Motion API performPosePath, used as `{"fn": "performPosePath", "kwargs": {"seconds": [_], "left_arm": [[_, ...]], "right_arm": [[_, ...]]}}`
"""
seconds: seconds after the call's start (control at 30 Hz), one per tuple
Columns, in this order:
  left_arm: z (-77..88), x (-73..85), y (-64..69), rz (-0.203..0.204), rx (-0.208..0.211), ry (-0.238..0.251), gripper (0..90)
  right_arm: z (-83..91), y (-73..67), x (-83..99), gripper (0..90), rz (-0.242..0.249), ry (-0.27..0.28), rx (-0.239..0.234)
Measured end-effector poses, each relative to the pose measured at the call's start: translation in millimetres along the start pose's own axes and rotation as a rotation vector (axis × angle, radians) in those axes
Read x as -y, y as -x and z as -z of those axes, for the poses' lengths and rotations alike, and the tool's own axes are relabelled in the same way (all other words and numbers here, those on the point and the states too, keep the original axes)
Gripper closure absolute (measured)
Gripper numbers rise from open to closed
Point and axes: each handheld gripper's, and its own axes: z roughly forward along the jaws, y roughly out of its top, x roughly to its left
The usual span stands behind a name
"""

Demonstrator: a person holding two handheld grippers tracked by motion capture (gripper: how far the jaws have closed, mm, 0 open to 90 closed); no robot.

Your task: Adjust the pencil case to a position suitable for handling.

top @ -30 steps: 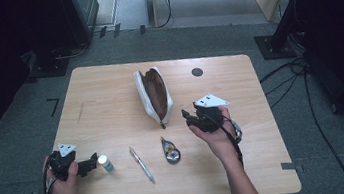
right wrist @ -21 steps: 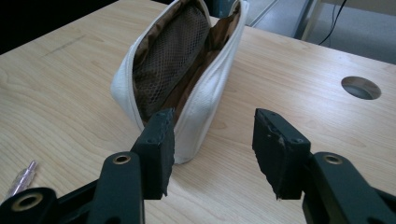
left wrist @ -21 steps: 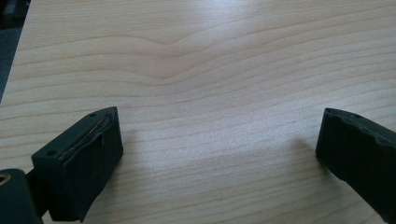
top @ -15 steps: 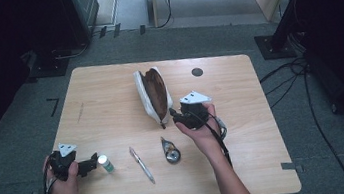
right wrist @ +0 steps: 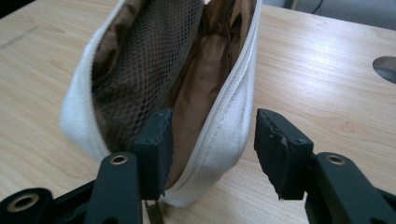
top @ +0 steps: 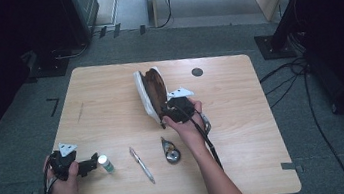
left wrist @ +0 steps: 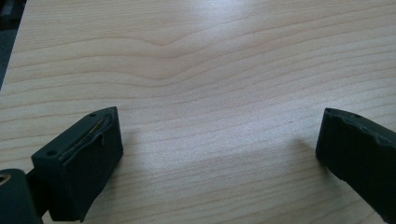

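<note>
The right gripper (right wrist: 210, 154) stands half open astride the near end of the white fabric zip pouch with brown lining (right wrist: 187, 84): one jaw inside the gaping mouth, the other outside the white wall, not visibly pinching it. The pouch lies mid-desk, running toward twelve o'clock. At six o'clock from it sit a small metal tape measure (top: 170, 152) and a silver pen (top: 142, 164). At eight o'clock, the left gripper (top: 89, 164) rests wide open and empty on the light wooden desk (top: 243, 118), just beside a small white-capped green bottle (top: 105, 163).
</note>
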Motion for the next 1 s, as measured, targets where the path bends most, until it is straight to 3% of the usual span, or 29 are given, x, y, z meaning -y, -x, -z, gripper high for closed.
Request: {"fn": "performPosePath", "kwargs": {"seconds": [0.23, 0.33, 0.43, 0.47, 0.8, 1.0], "left_arm": [[0.0, 0.0, 0.1, -0.001, 0.002, 0.0, 0.5], [0.0, 0.0, 0.1, -0.001, 0.002, 0.0, 0.5], [0.0, 0.0, 0.1, -0.001, 0.002, 0.0, 0.5], [0.0, 0.0, 0.1, -0.001, 0.002, 0.0, 0.5], [0.0, 0.0, 0.2, -0.003, 0.004, 0.0, 0.5], [-0.1, 0.0, 0.2, -0.004, 0.005, 0.0, 0.5]], "right_arm": [[-21.6, 0.2, 0.2, 53.6, -0.027, -0.063, 0.002], [-27.9, 2.1, -0.1, 69.3, -0.03, -0.067, 0.013], [-28.7, 4.2, -0.3, 76.8, -0.041, -0.061, 0.027], [-28.5, 8.5, -0.7, 83.0, -0.048, -0.048, 0.028], [-15.7, 25.6, 0.3, 87.4, -0.067, -0.031, -0.018], [-2.0, 40.8, 9.7, 87.6, -0.098, -0.029, -0.035]]}}
